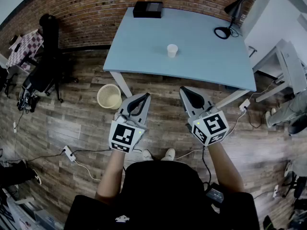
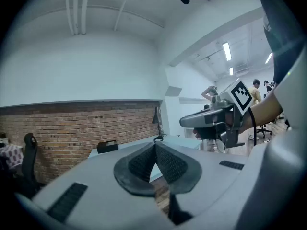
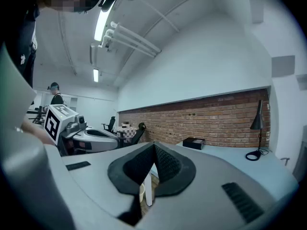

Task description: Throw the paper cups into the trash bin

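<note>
Stands short of the bench, both grippers empty.
Holds left gripper point(image 1: 146, 97) and right gripper point(image 1: 183, 90) out side by side on bent forearms, nearly level, tips aimed at the bench point(image 1: 206, 51); shows both jaw pairs pressed together on nothing. Just beyond the left gripper, on the wooden floor beside a bench leg: one trash bin point(image 1: 100, 97). Farther, mid-bench: one upright paper cup point(image 1: 172, 50), well apart from both grippers. At the far edge: one black box point(image 1: 147, 9), one black lamp point(image 1: 233, 12).
</note>
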Action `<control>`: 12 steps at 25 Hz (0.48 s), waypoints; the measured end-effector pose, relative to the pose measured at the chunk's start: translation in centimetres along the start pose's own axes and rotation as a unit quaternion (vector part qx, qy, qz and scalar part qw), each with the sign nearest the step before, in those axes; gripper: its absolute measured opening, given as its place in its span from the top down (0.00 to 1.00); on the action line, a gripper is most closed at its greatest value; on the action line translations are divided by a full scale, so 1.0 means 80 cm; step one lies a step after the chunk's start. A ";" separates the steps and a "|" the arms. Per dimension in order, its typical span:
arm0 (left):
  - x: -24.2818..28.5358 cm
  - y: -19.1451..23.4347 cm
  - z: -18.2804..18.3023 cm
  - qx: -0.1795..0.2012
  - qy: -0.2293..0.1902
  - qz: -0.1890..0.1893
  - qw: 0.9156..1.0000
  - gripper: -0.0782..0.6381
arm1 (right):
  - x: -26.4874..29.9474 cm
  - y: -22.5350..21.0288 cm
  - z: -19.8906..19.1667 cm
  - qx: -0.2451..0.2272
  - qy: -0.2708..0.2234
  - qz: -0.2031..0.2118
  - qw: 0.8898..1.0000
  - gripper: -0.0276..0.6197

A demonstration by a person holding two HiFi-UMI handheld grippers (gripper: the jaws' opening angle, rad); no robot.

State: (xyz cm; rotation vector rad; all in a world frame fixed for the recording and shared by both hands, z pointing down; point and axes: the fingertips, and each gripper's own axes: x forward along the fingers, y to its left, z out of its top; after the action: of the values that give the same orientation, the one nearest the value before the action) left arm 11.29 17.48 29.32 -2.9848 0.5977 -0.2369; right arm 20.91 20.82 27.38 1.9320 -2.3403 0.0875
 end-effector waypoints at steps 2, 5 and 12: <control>0.003 -0.002 0.001 0.001 0.001 0.001 1.000 0.89 | -0.002 -0.003 0.001 0.000 -0.001 0.001 1.000 0.95; 0.003 -0.005 0.003 0.003 0.000 0.002 1.000 0.89 | -0.005 -0.005 0.001 0.001 -0.003 -0.002 1.000 0.95; -0.001 -0.012 0.002 0.006 0.002 0.007 1.000 0.89 | -0.010 -0.003 -0.003 0.000 -0.005 0.000 1.000 0.95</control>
State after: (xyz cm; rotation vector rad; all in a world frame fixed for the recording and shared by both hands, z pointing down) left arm 11.65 18.39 29.24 -2.9678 0.6140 -0.2439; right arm 21.31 21.58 27.48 1.9372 -2.3464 0.0781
